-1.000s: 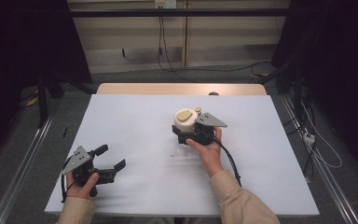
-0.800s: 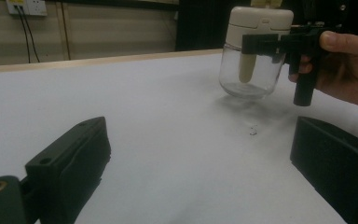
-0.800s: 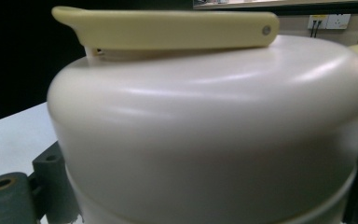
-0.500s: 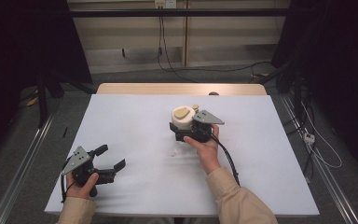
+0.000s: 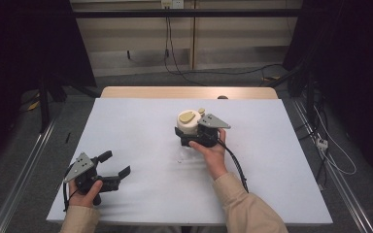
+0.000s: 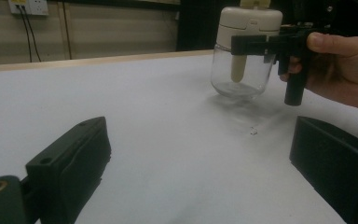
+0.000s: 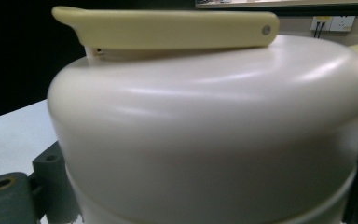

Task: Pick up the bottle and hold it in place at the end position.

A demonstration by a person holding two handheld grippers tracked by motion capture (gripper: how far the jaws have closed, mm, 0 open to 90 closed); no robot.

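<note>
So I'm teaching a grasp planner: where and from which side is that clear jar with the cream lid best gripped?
Probably at the lid, from the side, jaws level. It is a wide, straight-walled band, while the glass body below bulges and looks slippery. The right gripper already clamps there, with the jar upright.

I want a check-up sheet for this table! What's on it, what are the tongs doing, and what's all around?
Surface: white table top, bare apart from a tiny speck near the jar.
Job's things: glass jar with a cream lid and a yellowish flip tab; seems lifted a little off the table.
Clutter: nothing seen.
Grippers: right tongs shut on the jar just under its lid; left tongs open and empty, low over the near left corner.
Cables: black cable trails from the right tongs along the sleeve; more cables hang behind the table.
Surroundings: wall socket, grey floor, dark curtains.
</note>
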